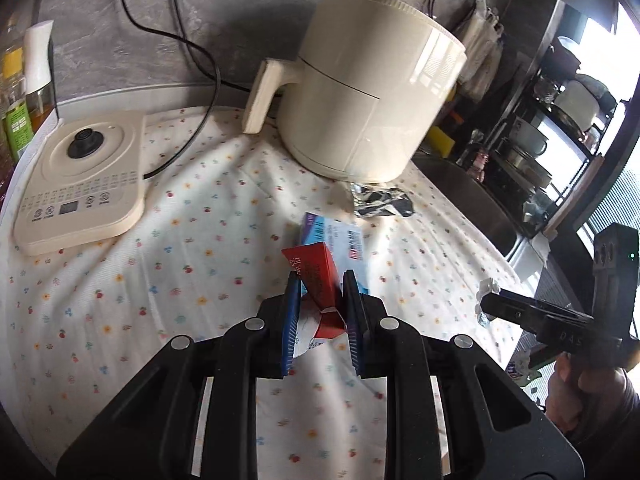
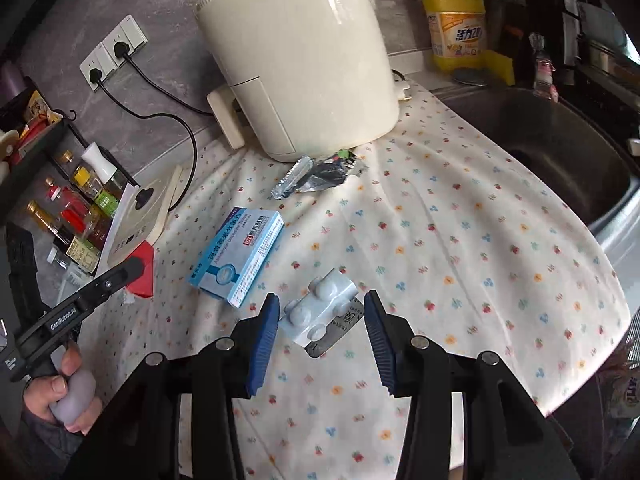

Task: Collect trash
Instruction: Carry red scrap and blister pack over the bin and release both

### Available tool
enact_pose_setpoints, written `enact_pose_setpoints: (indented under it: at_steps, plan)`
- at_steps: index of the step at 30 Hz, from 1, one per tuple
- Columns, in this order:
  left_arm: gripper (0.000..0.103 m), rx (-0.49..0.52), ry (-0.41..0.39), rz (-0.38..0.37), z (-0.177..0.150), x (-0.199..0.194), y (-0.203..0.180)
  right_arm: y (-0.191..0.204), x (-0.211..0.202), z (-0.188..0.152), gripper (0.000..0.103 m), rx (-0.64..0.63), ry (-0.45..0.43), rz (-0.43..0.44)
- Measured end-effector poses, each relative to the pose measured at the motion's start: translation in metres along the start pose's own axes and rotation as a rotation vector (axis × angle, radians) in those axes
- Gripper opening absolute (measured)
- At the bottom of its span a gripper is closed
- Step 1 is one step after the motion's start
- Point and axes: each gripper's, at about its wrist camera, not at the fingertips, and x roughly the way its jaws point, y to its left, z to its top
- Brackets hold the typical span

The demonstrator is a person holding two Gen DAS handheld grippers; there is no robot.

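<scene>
Low in the left wrist view, the left gripper (image 1: 320,300) has its blue-padded jaws pressed against a small red cardboard carton (image 1: 318,280), holding it tilted over the flower-printed white cloth (image 1: 180,248). Just behind it lies a flat blue-and-white medicine box (image 1: 340,236), and farther up, at the foot of the tall cream air fryer (image 1: 360,92), a crumpled silver-and-black foil wrapper (image 1: 380,200). A cream kettle base (image 1: 84,176) sits at the left of that frame.

Near the bottom of the right wrist view, the right gripper (image 2: 320,316) has its jaws spread wide on either side of a pale blister pack of round tablets (image 2: 320,308), which rests on the cloth without touching either pad. A yellow detergent bottle (image 2: 456,20) stands at the top right, above the dark steel sink (image 2: 560,148).
</scene>
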Motion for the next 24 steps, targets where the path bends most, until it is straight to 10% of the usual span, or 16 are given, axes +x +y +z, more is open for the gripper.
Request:
enact_pose_setpoints:
  at_steps: [24]
  plan:
    - [0.022,0.230,0.172,-0.270,-0.101,0.033,-0.231,-0.180,-0.159,-0.138,0.045,0.292,-0.021,-0.197]
